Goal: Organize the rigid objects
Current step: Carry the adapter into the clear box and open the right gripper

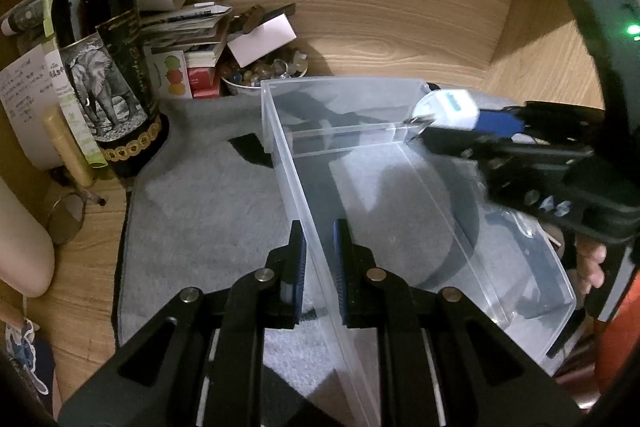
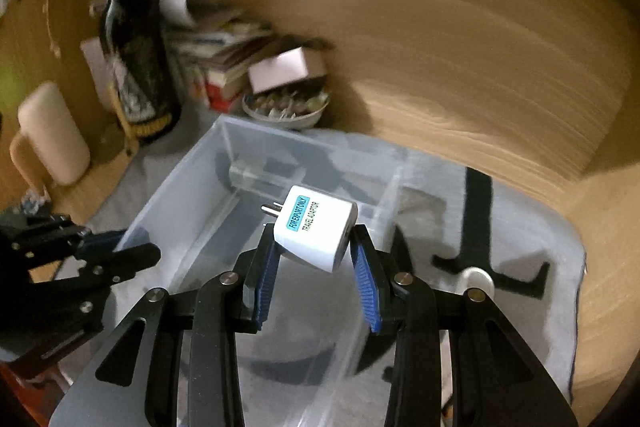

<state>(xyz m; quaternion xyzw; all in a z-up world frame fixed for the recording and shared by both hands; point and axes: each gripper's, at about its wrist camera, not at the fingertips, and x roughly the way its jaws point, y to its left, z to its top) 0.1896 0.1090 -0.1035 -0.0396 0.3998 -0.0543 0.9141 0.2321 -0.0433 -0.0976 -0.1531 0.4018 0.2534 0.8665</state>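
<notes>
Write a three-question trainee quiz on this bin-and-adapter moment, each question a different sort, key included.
1. True or false: the left tongs pinch a wall of the clear plastic storage bin.
2. What do the right tongs hold? A) dark glass wine bottle B) white travel adapter plug C) bowl of beads
3. Fill in: the plug's label reads "FOR EXPORT ONLY, TRAVEL ____".

Key: 1 true. 2 B, the white travel adapter plug. 3 ADAPTOR.
</notes>
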